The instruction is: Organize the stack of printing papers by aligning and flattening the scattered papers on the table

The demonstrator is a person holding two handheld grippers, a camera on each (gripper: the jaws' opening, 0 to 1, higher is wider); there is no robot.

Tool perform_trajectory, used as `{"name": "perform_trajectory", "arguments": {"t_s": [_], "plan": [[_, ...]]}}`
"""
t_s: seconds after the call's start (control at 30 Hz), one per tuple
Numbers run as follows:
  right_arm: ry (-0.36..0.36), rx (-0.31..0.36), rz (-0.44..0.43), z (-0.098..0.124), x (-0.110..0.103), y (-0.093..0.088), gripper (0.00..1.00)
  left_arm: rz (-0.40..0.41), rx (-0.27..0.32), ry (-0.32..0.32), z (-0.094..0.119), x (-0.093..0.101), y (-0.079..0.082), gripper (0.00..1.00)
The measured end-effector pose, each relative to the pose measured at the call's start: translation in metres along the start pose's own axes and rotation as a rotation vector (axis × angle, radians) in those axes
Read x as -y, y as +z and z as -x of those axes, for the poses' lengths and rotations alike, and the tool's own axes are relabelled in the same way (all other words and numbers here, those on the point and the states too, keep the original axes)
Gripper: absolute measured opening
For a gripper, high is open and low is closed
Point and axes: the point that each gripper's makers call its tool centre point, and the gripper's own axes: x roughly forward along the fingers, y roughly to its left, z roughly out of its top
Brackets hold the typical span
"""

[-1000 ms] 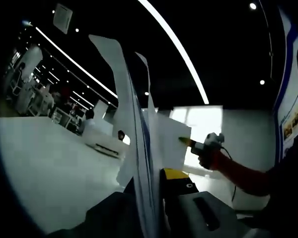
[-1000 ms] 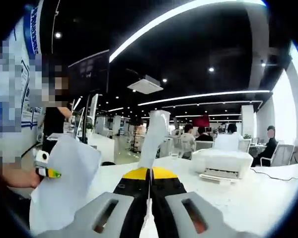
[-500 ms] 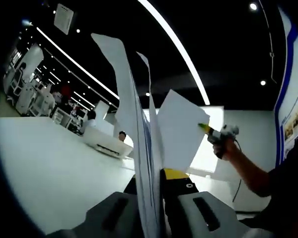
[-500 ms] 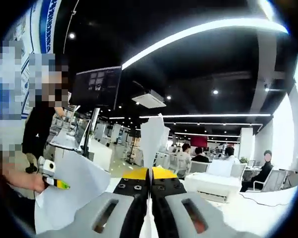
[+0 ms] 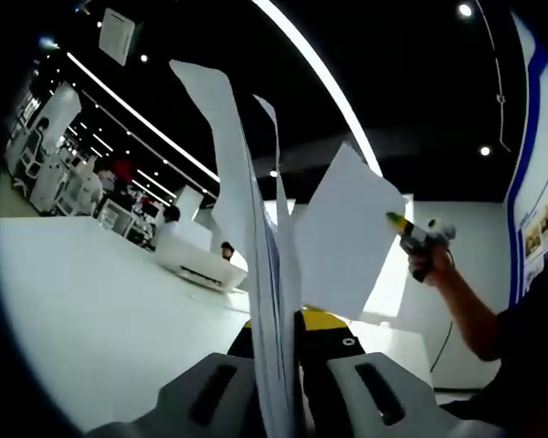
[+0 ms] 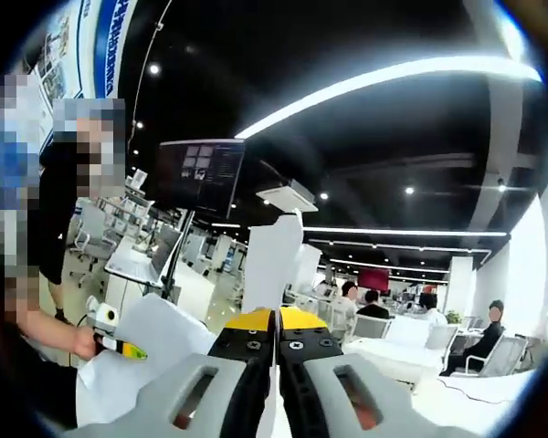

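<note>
since a second ago the right tool (image 5: 395, 219) has climbed in the left gripper view, from beside the lower edge of its sheet to well above the worktop (image 5: 91, 310), and the single sheet (image 5: 342, 237) it carries has risen and tilted with it. the right gripper view has tipped upward too, so more dark ceiling and less of the white worktop shows now.

left tool (image 5: 279, 324): its jaws are pressed together on a sheaf of printing papers (image 5: 247, 228), which stands on edge between them and fans out toward the ceiling lights. the sheaf is off the worktop, held in the air.

right tool (image 6: 276, 319): its yellow-tipped jaws are pressed together, pinching a white sheet (image 6: 269, 265) that rises straight up from between them.

in the right gripper view the left tool (image 6: 128, 349) comes in from the left, a hand (image 6: 84, 342) behind it, with white paper (image 6: 142, 356) spreading from its tip.

a white printer (image 5: 196, 265) sits on the worktop farther back. seated people (image 6: 356, 306) and desks show in the distance.
</note>
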Motion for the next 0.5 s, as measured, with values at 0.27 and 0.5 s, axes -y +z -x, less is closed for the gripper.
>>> {"name": "perform_trajectory", "arguments": {"t_s": [0.27, 0.5], "plan": [[0.023, 0.041, 0.042, 0.014, -0.016, 0.030, 0.00, 0.002, 0.002, -0.001, 0.000, 0.000, 0.000, 0.06], [0.071, 0.045, 0.040, 0.018, -0.034, 0.027, 0.00, 0.006, 0.003, -0.005, 0.000, 0.001, 0.001, 0.07]]}}
